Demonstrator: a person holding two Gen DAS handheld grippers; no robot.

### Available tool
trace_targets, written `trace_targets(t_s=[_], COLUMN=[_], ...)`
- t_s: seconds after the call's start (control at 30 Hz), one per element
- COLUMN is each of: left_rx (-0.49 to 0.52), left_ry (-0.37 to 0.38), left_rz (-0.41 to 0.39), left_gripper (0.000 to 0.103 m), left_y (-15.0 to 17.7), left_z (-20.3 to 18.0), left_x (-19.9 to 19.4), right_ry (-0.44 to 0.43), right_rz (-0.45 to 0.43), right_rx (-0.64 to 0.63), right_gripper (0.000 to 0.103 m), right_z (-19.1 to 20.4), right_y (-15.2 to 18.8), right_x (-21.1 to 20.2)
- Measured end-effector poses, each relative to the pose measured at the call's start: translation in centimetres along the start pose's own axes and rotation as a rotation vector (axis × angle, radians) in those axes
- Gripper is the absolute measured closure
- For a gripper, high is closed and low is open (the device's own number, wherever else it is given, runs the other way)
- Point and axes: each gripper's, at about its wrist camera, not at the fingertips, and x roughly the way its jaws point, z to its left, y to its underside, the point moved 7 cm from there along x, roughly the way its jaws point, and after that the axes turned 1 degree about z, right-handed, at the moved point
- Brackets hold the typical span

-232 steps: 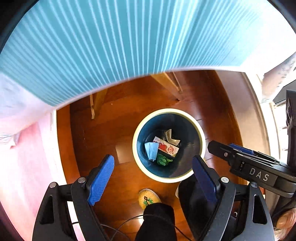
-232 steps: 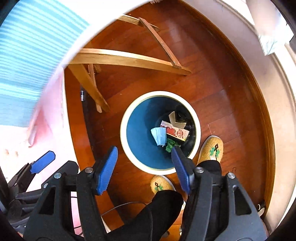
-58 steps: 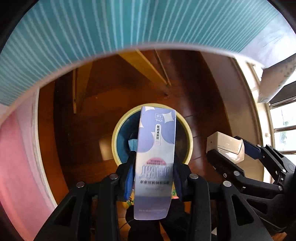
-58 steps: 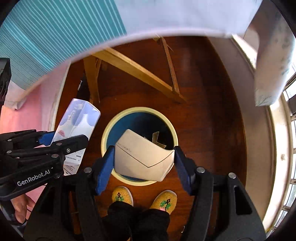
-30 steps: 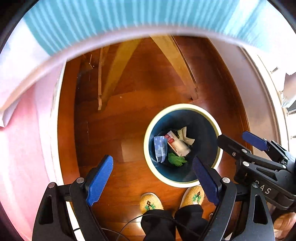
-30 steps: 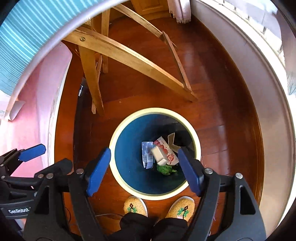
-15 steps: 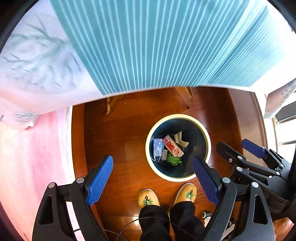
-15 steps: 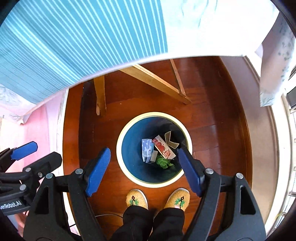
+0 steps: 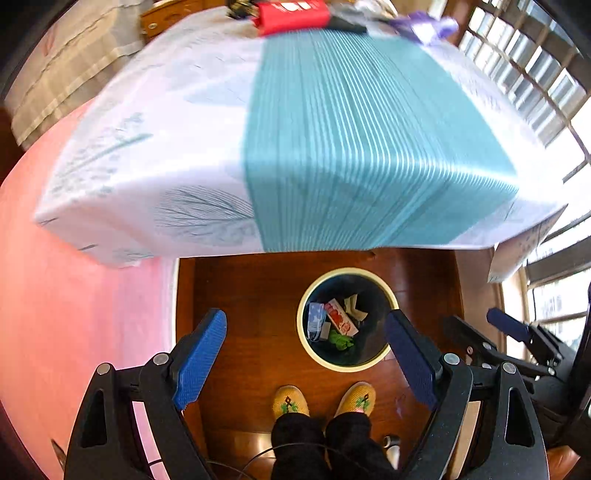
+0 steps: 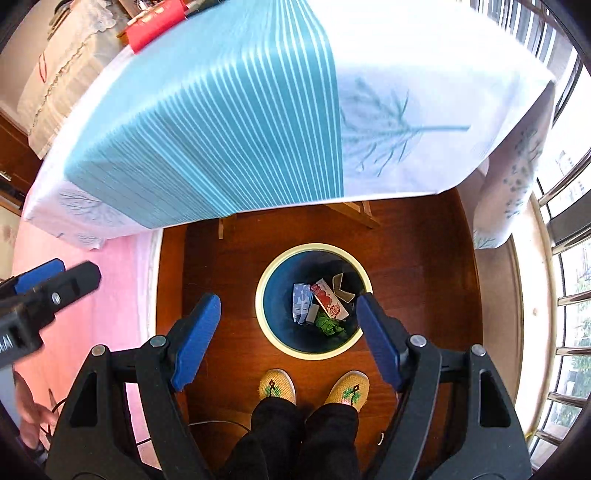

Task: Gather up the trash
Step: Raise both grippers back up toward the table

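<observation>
- Left gripper (image 9: pixel 306 363): spread wide, nothing between the blue pads, pointing steeply down at the floor.
- Right gripper (image 10: pixel 288 338): likewise spread wide and empty, aimed down just over the bin.
- Bin (image 10: pixel 260 295) below both, on the wood floor (image 10: pixel 229 280), upright, mouth unobstructed.
- Inside the bin: blue-and-white carton (image 10: pixel 301 301), red-printed wrapper (image 10: pixel 330 297), folded beige card (image 10: pixel 341 288), small grey piece, green crumple (image 10: pixel 327 325); all lying at the bottom, touching or overlapping.
- Judged: that much trash already collected; nothing in hand, so a fresh pick-up comes next.
- Left to do, by the look of it: a red packet (image 9: pixel 291 13) and some purple and dark bits at the far edge of the worktop (image 9: pixel 332 129); too blurred to name further or to say whether all count as trash.
- Near part of the worktop, under its striped teal and white cloth, bare.
- Around: two slippered feet (image 10: pixel 277 386) just beside the bin, pink mat (image 9: pixel 74 295) to the left, window bars to the right, wooden legs under the worktop.
- In the way: overhanging cloth edge between grippers and the far items; a long reach across likely needed.
- Risk, as a guess: the two grippers close side by side, easy to knock together.
</observation>
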Motion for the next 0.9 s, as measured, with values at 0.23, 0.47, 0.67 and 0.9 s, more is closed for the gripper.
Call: trace_targets(t_s=[0.23,0.47,0.67,0.9], left_rx=[-0.073,-0.104,-0.073,-0.046], left_ry=[0.000,0.013,-0.003,-0.012], left_rz=[-0.022,-0.062,-0.169,-0.244], left_gripper=[0.017,0.021,0.022,0.022], left_y=[-0.1,-1.5,-4.8,-9.7], left_z=[0.8,-0.3,-1.7,-2.4], left_x=[-6.0,-12.1,-16.7,-20.3], right_ry=[-0.054,-0.125,-0.141,-0.161], right_rz=[-0.045,-0.129,-0.263,-0.331], right_rx=[-0.063,-0.130,-0.238,-0.267], right_gripper=[0.029,0.029,0.029,0.029], right_z=[2.0,4.2,5.7,6.5], right_y=[-1.3,-3.7,-7.4,-12.6], right_x=[-6.0,-12.5,-17.8,-21.2])
